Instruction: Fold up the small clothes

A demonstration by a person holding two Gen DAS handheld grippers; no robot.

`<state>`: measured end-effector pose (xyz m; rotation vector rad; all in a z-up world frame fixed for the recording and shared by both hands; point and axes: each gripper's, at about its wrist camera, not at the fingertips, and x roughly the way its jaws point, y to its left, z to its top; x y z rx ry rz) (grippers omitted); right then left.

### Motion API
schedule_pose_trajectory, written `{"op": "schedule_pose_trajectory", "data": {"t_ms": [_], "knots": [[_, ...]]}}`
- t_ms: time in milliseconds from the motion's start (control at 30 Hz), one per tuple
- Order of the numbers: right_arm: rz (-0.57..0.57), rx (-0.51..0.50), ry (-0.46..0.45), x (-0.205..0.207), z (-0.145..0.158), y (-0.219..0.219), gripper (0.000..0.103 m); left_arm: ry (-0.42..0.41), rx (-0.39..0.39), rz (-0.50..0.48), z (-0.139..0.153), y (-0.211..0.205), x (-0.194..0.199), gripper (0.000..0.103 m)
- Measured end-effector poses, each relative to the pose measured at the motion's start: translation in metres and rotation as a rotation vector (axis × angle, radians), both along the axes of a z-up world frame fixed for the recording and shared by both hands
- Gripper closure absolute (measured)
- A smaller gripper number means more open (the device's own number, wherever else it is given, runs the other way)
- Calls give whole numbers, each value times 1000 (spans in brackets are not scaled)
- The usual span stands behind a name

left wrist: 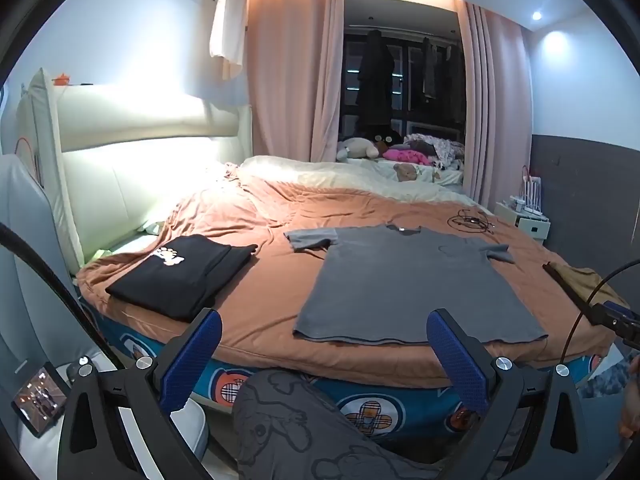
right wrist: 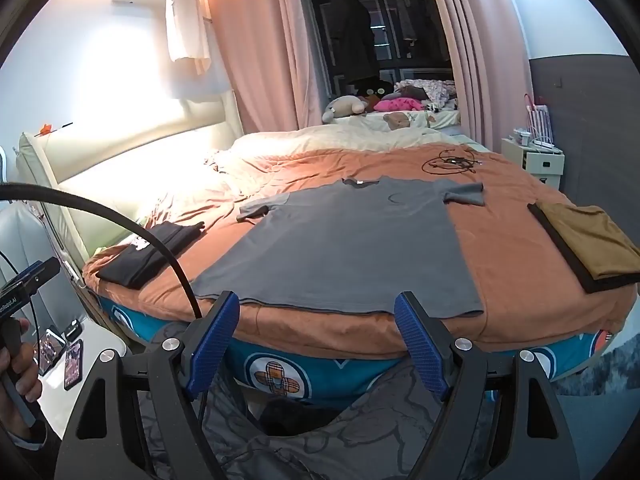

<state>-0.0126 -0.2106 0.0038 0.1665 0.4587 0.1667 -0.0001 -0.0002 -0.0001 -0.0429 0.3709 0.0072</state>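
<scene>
Grey tee (left wrist: 408, 280) flat on bed (left wrist: 248, 320), fold not begun.
L tongs (left wrist: 324, 344) & R tongs (right wrist: 318, 334) wide open, empty; next: grab sleeves at 10 & 2.

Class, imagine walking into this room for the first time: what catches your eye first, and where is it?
A grey short-sleeved T-shirt lies spread flat in the middle of the orange bedspread, hem toward the near edge. A folded black garment with a white print lies to its left; a folded mustard-brown cloth lies to its right.
</scene>
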Motion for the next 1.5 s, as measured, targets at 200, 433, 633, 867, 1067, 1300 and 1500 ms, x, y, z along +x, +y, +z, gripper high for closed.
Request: {"op": "schedule_pose_trajectory", "data": {"t_ms": [200, 433, 633, 867, 1067, 1300, 1500], "knots": [[-4, -4, -4, 0, 1, 0, 24, 1, 2, -2, 1, -4, -2, 0], [-9, 2, -5, 0, 1, 1, 24, 1, -4, 0, 0, -2, 0, 0], [-10, -1, -8, -1, 0, 1, 24, 2, -3, -1, -2, -2, 0, 0], [-9, 3, -10, -2, 0, 0, 24, 2, -9, -1, -2, -3, 0, 0], [-11, 1, -16, -2, -1, 0, 24, 3, -10, -1, 4, -7, -1, 0], [-12, 2, -17, -3, -2, 0, 24, 1, -14, -2, 4, -7, -1, 0], [-9, -1, -17, -1, -1, 0, 24, 7, 9, 5, 5, -12, 0, 0]]}}
